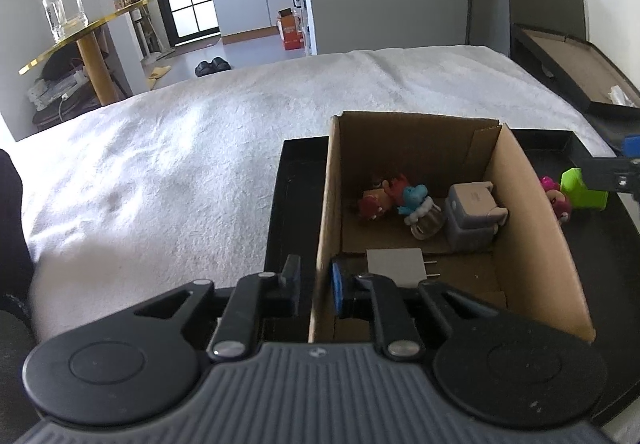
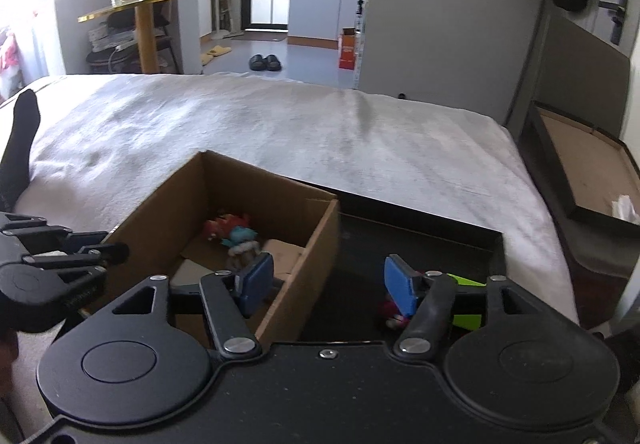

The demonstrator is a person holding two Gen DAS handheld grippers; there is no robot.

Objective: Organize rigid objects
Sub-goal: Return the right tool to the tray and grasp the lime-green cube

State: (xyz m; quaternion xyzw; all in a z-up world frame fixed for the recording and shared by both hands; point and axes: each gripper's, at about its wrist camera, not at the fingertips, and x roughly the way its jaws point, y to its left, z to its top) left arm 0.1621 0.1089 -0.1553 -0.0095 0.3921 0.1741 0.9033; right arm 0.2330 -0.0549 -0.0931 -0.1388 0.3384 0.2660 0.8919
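A: Entry one, left gripper [image 1: 316, 284]?
B: Its jaws straddle the near left wall of the cardboard box [image 1: 520, 204], one pad outside, the blue pad inside, the gap barely wider than the card. Whether the pads press the wall I cannot tell.

A: Right gripper [image 2: 330, 282]?
B: Jaws apart, nothing between them. It hangs over the box's right wall and the black tray [image 2: 420, 228].

A: Contents of the box?
B: Four items. One red-brown figurine [image 1: 378, 198] and one blue figurine on a clear base [image 1: 420, 210] at the far end, touching; one grey block-shaped toy [image 1: 472, 216] against the right wall; one white plug adapter [image 1: 396, 266] near the left gripper.

A: Still outside?
B: Two, on the tray to the right of the box: one pink figurine [image 1: 558, 200] and one green block [image 1: 580, 190], just beside each other.

A: Handling advice?
B: My judgement: steady the box with the left, bring the right down around one tray item at a time, close squarely on flat faces, and clear the box rim before releasing.
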